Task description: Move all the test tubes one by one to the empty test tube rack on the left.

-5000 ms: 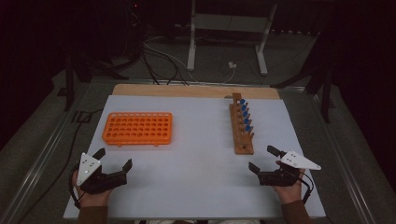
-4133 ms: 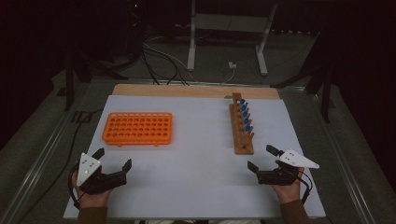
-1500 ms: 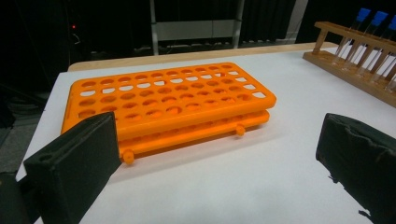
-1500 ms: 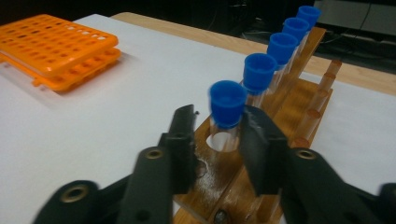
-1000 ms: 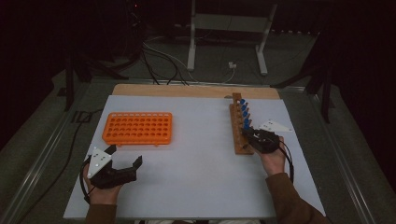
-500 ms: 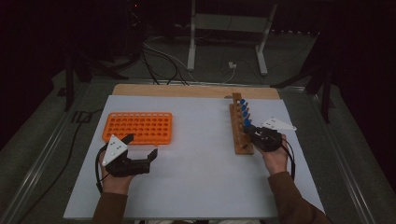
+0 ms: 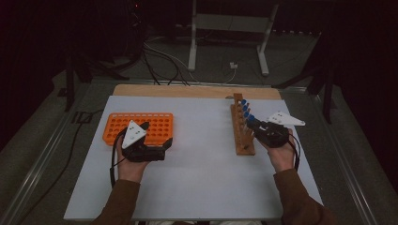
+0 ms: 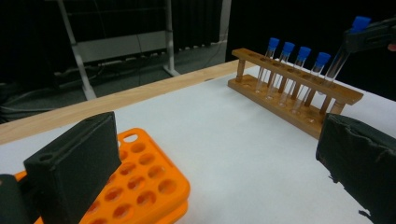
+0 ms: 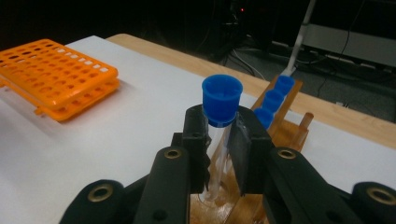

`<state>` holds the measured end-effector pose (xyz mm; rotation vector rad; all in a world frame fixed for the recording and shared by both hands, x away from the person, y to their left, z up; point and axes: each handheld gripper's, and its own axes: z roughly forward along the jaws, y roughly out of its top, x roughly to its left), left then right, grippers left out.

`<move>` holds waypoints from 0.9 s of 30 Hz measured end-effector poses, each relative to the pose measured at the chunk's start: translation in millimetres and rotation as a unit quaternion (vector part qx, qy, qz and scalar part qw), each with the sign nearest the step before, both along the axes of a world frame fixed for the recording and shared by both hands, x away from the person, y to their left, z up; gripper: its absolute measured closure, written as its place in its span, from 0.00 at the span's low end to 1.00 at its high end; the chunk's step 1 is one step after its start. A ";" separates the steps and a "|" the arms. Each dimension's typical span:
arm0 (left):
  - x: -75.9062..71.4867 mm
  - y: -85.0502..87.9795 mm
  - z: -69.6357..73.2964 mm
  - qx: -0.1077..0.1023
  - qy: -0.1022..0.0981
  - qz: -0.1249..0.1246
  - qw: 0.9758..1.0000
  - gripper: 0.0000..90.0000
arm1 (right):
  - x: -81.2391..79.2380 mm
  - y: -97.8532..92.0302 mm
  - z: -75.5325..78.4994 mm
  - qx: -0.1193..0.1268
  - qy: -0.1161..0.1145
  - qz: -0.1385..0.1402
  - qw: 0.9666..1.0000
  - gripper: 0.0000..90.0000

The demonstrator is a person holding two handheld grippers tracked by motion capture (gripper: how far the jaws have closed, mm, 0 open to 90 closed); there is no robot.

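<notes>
A dim room surrounds a table (image 7: 202, 187) topped with a smooth white sheet, a bare wood strip along its far edge. The right gripper (image 9: 219, 140), black and matte, clamps its two flat pads on a clear glass tube (image 9: 215, 158) just under its round blue cap (image 9: 222, 100). The tube stands nearly upright, its lower end at the near end of the wooden rack (image 8: 299, 102) just beyond the jaws. Four more blue-capped tubes (image 8: 292, 72) stand in a row in that rack. The left gripper (image 8: 219, 163) holds nothing, its blocky black jaws spread wide. Beneath its left jaw lies an orange plastic tray (image 8: 140, 186) pierced with round holes.
</notes>
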<state>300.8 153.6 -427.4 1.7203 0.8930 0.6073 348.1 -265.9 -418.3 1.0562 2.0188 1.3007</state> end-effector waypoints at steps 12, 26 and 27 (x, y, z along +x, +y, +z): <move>16.3 -24.2 5.8 0.005 0.000 -0.002 1.000 0.00 | -3.8 9.4 17.0 0.005 -0.017 0.013 1.000 0.86; 27.4 -60.4 1.4 0.005 0.009 -0.047 0.999 0.09 | -1.3 58.4 13.7 0.010 0.004 0.074 0.997 0.86; 27.5 -63.2 1.0 0.004 0.009 -0.053 0.999 0.11 | -1.5 62.4 13.9 0.010 0.003 0.078 0.997 0.86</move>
